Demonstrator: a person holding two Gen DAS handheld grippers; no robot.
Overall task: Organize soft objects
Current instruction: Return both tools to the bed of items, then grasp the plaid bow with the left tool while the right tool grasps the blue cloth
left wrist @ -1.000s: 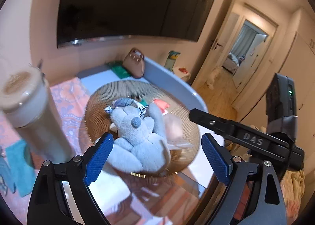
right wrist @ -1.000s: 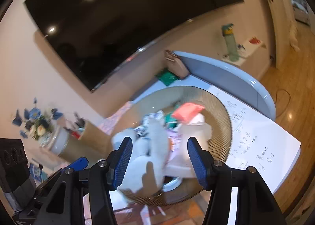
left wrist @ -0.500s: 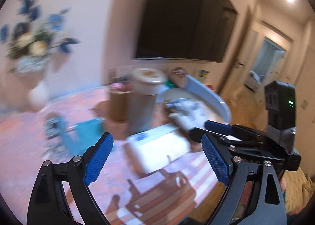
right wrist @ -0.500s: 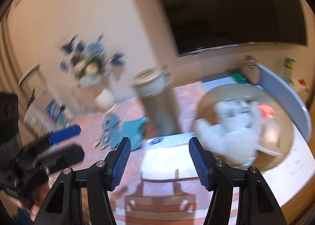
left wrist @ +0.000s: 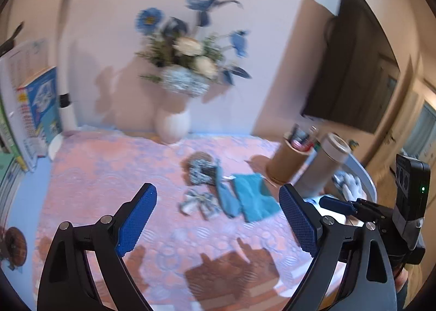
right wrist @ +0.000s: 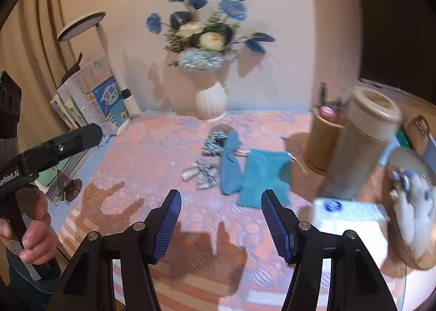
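On the pink patterned mat [left wrist: 103,180] lie a teal cloth [left wrist: 254,199], a blue fabric piece [left wrist: 224,196], a patterned scrunchie [left wrist: 201,172] and a silver bow [left wrist: 199,202]. My left gripper [left wrist: 218,210] hovers in front of them, wide open and empty. My right gripper [right wrist: 222,210] is open about halfway and empty, with the teal cloth [right wrist: 265,177], blue piece [right wrist: 230,166], scrunchie [right wrist: 215,142] and bow [right wrist: 203,172] just beyond its tips. A grey plush toy [right wrist: 414,207] lies in a woven basket [right wrist: 400,155] at the far right.
A white vase of blue flowers [right wrist: 211,101] stands at the back wall. A brown pen cup [right wrist: 324,139] and a tall beige canister [right wrist: 359,145] stand right of the cloths. A white packet [right wrist: 348,215] lies near the basket. Books [right wrist: 90,104] and a lamp [right wrist: 81,22] stand at the left.
Both views have swung left, away from the basket with the plush toy and onto the pink mat with the cloth items. Both grippers stay open and empty.
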